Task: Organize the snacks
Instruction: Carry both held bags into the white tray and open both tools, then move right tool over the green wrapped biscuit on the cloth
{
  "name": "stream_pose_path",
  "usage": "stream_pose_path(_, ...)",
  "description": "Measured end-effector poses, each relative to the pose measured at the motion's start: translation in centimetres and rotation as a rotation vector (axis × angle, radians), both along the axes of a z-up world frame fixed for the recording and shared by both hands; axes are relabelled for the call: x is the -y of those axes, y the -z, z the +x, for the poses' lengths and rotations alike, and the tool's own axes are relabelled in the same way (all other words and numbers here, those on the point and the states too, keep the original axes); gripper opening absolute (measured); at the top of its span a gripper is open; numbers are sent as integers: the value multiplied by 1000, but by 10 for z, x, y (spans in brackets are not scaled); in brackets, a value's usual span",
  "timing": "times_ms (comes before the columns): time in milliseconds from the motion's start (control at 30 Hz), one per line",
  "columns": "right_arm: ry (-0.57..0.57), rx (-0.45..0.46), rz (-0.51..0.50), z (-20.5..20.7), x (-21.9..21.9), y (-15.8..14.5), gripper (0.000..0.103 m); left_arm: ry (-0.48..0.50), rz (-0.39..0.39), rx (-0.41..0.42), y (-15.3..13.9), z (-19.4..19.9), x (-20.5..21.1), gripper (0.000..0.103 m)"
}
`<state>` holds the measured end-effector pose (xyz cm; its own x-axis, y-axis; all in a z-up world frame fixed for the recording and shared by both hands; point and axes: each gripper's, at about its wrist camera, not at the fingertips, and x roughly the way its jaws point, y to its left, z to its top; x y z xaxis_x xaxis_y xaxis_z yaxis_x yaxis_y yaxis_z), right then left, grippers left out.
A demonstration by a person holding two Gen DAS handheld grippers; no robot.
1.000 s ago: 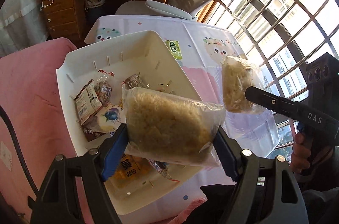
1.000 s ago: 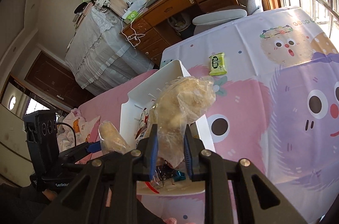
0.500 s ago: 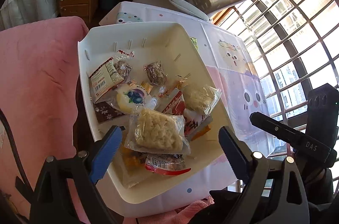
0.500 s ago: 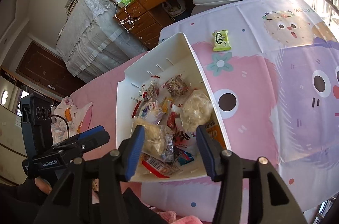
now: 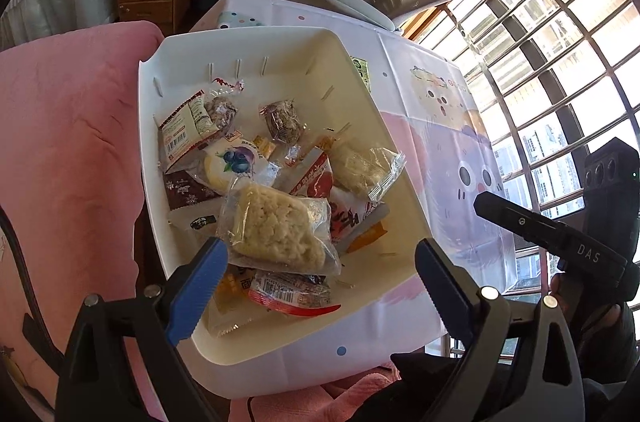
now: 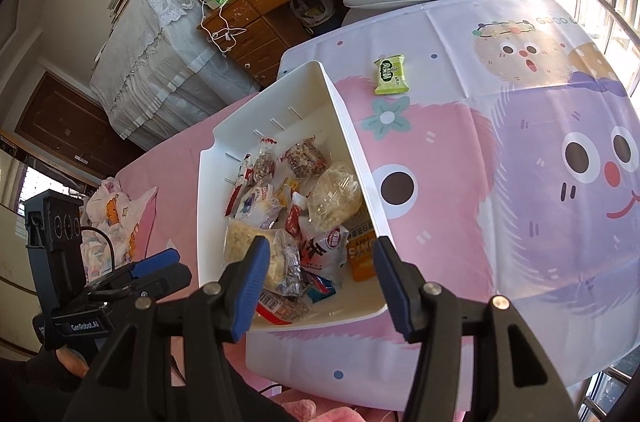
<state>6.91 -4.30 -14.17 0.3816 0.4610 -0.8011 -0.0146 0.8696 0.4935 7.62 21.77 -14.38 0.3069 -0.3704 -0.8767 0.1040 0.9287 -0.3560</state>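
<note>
Both tools (image 5: 316, 278) (image 6: 316, 276) angled down, gaping.

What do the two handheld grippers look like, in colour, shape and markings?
Both are black angular frames with silver bolts and blue ribbed finger pads. The left gripper reads "GenRobot.AI" on its side in the right wrist view; the right gripper reads "DAS". Each carries a dark camera block; a black cable trails by the left.

Snack packets (image 5: 276, 198) crowd the white bin's (image 5: 256, 42) near half; its far end and the tablecloth (image 6: 500, 150) lie bare.
</note>
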Motion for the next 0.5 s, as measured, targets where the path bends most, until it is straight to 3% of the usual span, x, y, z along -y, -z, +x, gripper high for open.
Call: stream_pose_path(500, -86, -84, 11, 69, 58, 27, 61, -141, 54, 4, -1, 21, 65, 94)
